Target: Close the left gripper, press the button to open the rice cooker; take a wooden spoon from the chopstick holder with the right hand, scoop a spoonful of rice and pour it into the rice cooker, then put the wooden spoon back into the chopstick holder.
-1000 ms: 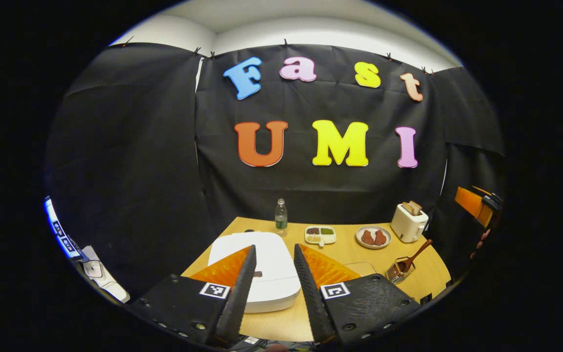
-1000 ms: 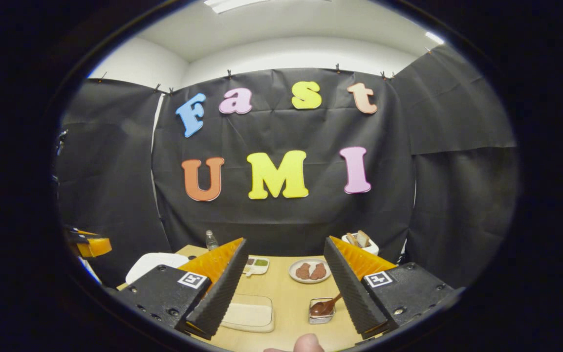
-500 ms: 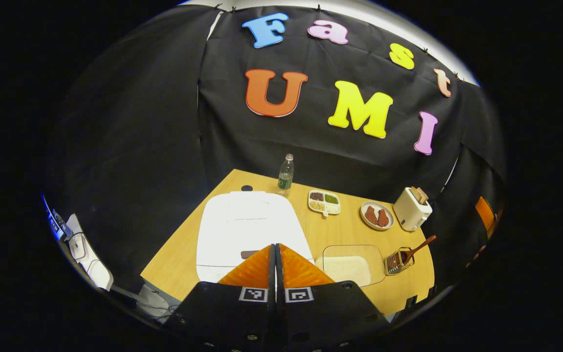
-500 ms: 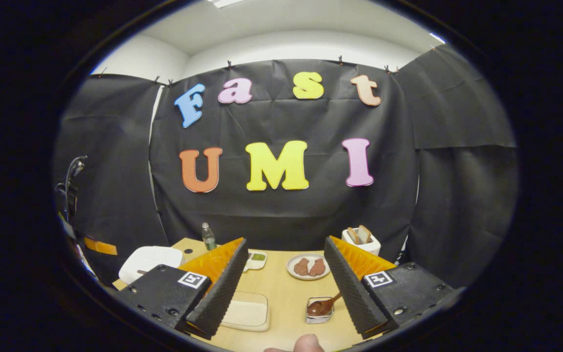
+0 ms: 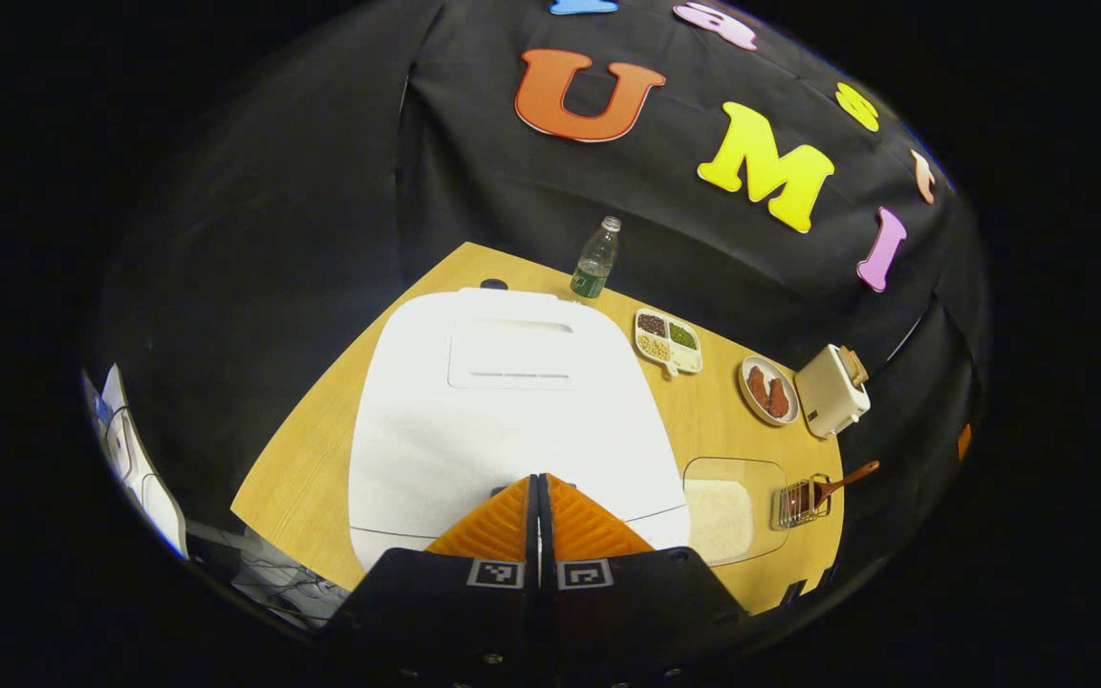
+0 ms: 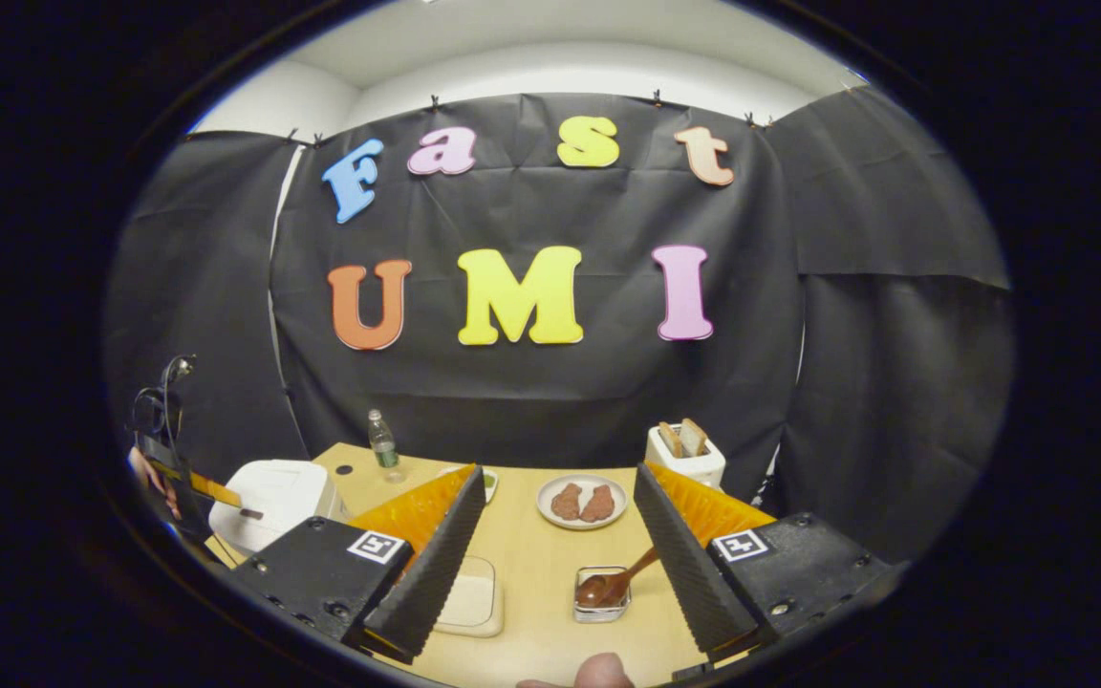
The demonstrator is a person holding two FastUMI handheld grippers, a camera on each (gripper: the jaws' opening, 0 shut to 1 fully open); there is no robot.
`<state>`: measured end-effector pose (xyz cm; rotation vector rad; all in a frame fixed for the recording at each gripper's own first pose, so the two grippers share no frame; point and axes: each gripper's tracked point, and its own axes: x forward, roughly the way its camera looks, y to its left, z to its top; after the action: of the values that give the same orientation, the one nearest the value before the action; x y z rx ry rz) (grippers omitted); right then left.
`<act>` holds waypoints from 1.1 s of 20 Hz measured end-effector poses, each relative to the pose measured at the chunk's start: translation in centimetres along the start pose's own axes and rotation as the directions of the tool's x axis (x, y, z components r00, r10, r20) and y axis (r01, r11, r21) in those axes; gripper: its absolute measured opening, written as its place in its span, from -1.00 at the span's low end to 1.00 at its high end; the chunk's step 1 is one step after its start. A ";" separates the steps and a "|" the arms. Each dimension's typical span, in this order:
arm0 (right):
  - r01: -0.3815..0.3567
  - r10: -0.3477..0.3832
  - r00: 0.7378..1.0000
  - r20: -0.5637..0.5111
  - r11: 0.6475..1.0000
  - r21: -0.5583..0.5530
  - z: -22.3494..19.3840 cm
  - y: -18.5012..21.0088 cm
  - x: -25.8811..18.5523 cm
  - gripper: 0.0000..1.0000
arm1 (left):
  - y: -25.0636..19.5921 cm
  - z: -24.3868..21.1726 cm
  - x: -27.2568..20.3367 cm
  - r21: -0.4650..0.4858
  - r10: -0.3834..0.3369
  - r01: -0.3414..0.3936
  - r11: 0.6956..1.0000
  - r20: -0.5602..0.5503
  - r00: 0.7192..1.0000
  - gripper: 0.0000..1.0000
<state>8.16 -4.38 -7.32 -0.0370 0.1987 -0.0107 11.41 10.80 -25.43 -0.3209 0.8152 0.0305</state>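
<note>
The white rice cooker [image 5: 512,401] sits with its lid down, right below my left gripper [image 5: 538,480]. That gripper is shut with nothing between its fingers, and its tips hang over the cooker's front edge, where a dark button peeks out beside them. In the right gripper view, the cooker [image 6: 269,489] stands at the far left with the left gripper [image 6: 211,491] at its front. My right gripper [image 6: 558,470] is open and holds nothing. The wooden spoon [image 6: 619,580] leans in the wire chopstick holder [image 6: 598,604] just ahead of it. A clear tray of rice [image 5: 723,511] lies beside the cooker.
Along the table's back stand a bottle [image 5: 594,258], a divided dish [image 5: 669,340], a plate of meat [image 5: 768,390] and a toaster [image 5: 832,390]. The rice tray [image 6: 472,600] lies left of the holder. A thumb [image 6: 598,673] shows at the bottom edge.
My left gripper went from open to shut, tilted down and moved closer to the cooker's front. The right gripper stayed open and barely shifted.
</note>
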 end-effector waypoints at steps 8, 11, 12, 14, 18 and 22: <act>-0.005 0.005 0.999 -0.037 1.000 -0.009 -1.1 0.4 0.3 1.00 | 0.7 -0.4 0.8 -0.023 -0.017 0.017 1.000 0.003 1.000 -1.00; -0.014 0.014 0.999 -0.048 1.000 0.001 -1.6 0.9 0.2 0.93 | 1.0 -1.6 1.2 -0.115 -0.011 0.007 0.993 -0.033 0.999 -1.00; -0.017 0.017 0.998 -0.054 1.000 0.011 -1.9 1.0 0.2 0.93 | 1.1 -1.1 1.0 -0.141 -0.006 0.006 0.990 -0.004 1.000 -1.00; -0.033 0.035 0.997 -0.069 0.999 0.034 -2.6 1.7 -0.1 1.00 | 1.2 -1.9 1.2 -0.132 -0.007 0.003 0.991 -0.029 1.000 -1.00; -0.042 0.044 0.998 -0.050 0.999 0.026 -1.5 1.7 -0.8 0.93 | 0.9 -0.2 0.3 -0.161 -0.008 0.017 0.987 0.054 0.999 -1.00; -0.034 0.034 0.999 -0.001 0.999 0.028 0.0 0.8 -1.5 1.00 | 0.1 5.5 -3.3 -0.105 0.023 0.008 0.994 0.283 0.959 -0.97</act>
<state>6.73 -3.55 -7.03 -0.0056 0.2011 0.0206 13.03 12.79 -19.58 -0.4028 0.5302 0.1244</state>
